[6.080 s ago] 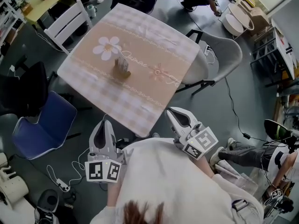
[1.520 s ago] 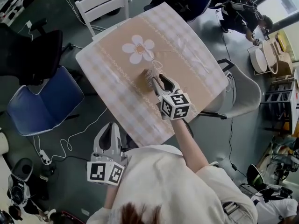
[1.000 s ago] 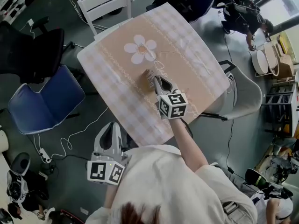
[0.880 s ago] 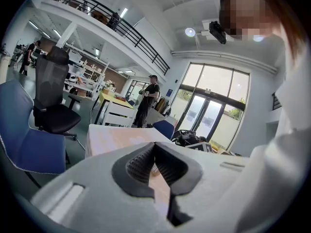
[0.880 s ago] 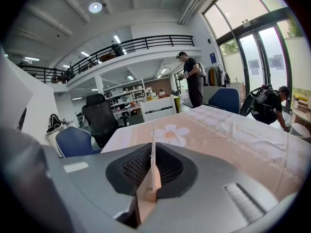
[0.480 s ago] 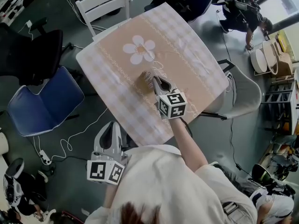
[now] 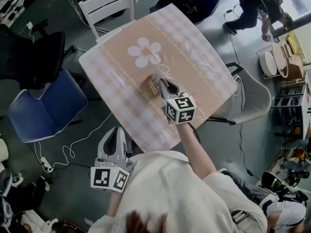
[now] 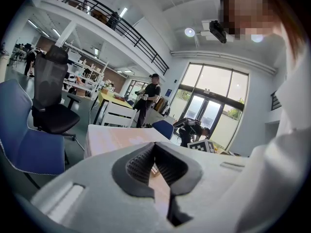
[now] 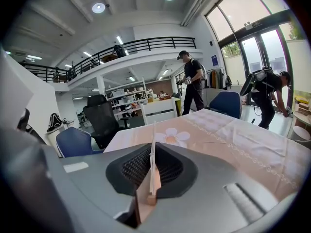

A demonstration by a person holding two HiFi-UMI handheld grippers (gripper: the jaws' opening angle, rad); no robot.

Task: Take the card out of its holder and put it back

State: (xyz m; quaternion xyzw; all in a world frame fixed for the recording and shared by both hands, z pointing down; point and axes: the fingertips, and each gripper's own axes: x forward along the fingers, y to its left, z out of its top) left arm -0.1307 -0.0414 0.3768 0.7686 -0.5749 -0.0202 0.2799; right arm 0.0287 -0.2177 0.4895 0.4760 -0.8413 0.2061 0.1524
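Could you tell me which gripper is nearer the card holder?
Right. The right gripper is at the card holder, jaws shut on the card; the left gripper hangs off the table.

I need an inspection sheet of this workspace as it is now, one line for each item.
Surface: table under a checked cloth with a flower print.
Job's things: card upright, edge-on; wooden holder at mid-table.
Clutter: nothing seen on the table.
Grippers: right gripper shut on the card, jaws have just been closing; left gripper shut, empty, off the table.
Cables: white cable and black cable on the floor.
Surroundings: white chair, blue chair, grey chair; person beyond.
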